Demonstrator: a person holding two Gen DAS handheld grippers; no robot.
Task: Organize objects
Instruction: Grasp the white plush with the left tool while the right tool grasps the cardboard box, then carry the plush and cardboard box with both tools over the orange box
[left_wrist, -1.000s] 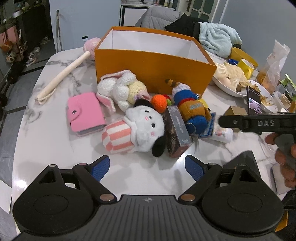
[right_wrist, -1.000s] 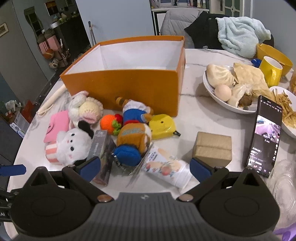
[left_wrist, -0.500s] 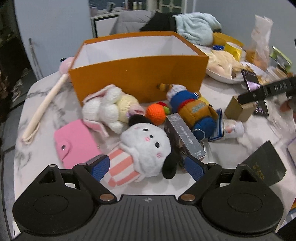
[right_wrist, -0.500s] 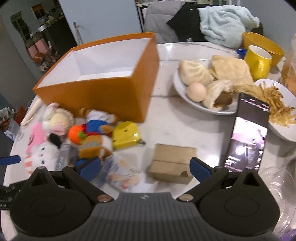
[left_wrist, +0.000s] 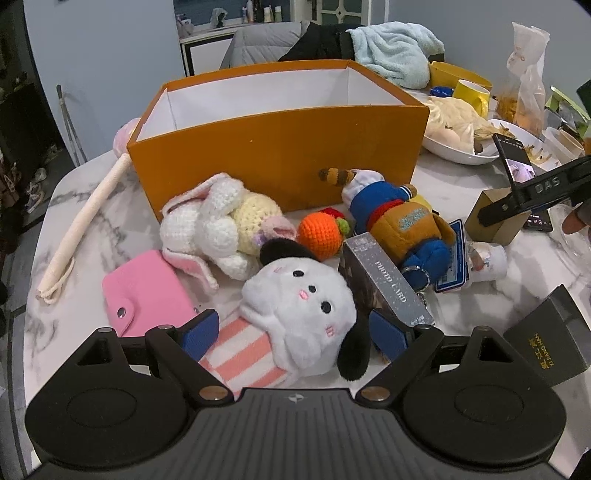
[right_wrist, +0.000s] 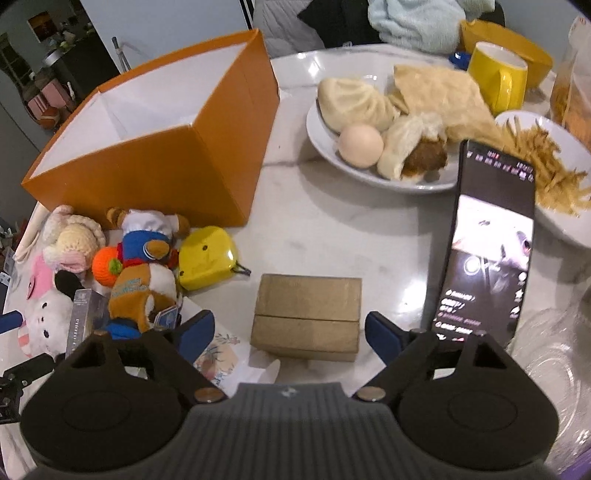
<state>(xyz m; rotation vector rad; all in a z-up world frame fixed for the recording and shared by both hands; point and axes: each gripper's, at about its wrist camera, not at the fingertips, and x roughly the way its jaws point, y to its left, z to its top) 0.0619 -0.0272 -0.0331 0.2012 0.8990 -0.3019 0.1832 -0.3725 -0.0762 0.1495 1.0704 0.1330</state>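
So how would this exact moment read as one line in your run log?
left gripper: open around white plush dog | right gripper: closing around brown cardboard box, not gripped | orange box: empty

A white marble table (right_wrist: 332, 229) with grey veining carries everything. An open orange box (left_wrist: 280, 155) stands on it. In front of the box lie a crocheted bunny (left_wrist: 218, 225), a pink snap wallet (left_wrist: 144, 291), a striped white plush dog (left_wrist: 295, 317), a photo card box (left_wrist: 384, 284) and a blue-and-orange plush (left_wrist: 402, 225). A brown cardboard box (right_wrist: 306, 317) sits near a phone (right_wrist: 487, 243), a yellow case (right_wrist: 207, 256) and a plate of buns (right_wrist: 369, 122).
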